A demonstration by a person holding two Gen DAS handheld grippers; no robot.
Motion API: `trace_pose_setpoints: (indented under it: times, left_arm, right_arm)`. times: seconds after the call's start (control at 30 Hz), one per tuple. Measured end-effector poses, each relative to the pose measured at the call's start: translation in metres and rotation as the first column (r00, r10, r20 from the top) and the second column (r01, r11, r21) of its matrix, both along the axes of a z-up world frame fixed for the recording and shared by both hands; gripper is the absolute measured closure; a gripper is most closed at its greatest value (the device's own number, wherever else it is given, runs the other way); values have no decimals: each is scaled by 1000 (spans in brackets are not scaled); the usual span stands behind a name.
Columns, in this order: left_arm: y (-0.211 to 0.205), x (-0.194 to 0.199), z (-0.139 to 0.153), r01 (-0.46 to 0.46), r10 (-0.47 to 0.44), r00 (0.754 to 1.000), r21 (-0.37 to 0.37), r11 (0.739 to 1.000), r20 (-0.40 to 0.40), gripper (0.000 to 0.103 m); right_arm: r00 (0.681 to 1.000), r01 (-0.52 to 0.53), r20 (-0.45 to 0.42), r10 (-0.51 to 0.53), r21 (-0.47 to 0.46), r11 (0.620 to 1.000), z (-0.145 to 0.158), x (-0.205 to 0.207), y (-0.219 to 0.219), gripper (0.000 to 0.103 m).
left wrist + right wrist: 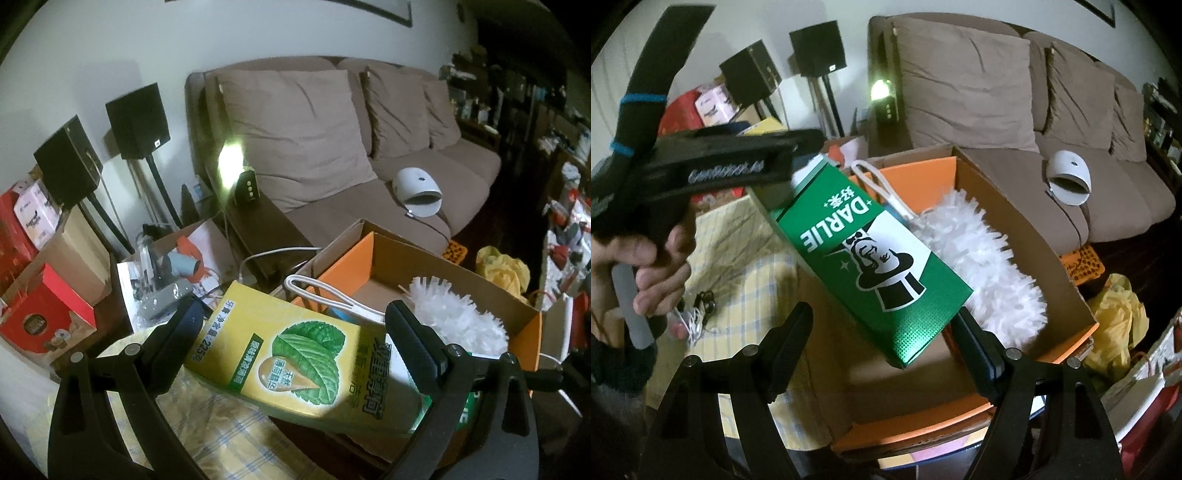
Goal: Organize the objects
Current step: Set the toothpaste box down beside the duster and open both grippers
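A Darlie toothpaste box shows its yellow and green mint-leaf side in the left wrist view and its green logo side in the right wrist view. My left gripper is shut on the toothpaste box and holds it tilted over the near rim of an open cardboard box with an orange lining. A white fluffy duster with a white loop handle lies inside. My right gripper is open just below the toothpaste box's lower end, not gripping it.
A yellow checked cloth covers the surface on the left, with a small tangled cord on it. A brown sofa with a white dome-shaped device stands behind. Speakers, red boxes and bags crowd the left; a yellow bag lies right.
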State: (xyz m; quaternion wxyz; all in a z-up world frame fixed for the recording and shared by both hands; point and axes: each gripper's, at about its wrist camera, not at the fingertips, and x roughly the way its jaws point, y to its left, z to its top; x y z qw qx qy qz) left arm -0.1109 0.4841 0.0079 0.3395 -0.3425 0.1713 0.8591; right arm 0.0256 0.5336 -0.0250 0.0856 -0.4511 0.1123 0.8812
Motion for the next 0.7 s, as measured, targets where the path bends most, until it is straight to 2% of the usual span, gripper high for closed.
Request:
trace_pose_setpoints:
  times: [0.43, 0.7]
  left_arm:
    - [12, -8, -13, -22, 22, 1000, -40, 999, -9, 5]
    - [17, -11, -24, -29, 29, 999, -38, 999, 25, 5]
  right_arm:
    - [998, -34, 47, 34, 9, 999, -9, -5, -10, 23]
    - [997, -26, 67, 26, 9, 1000, -13, -6, -9, 23]
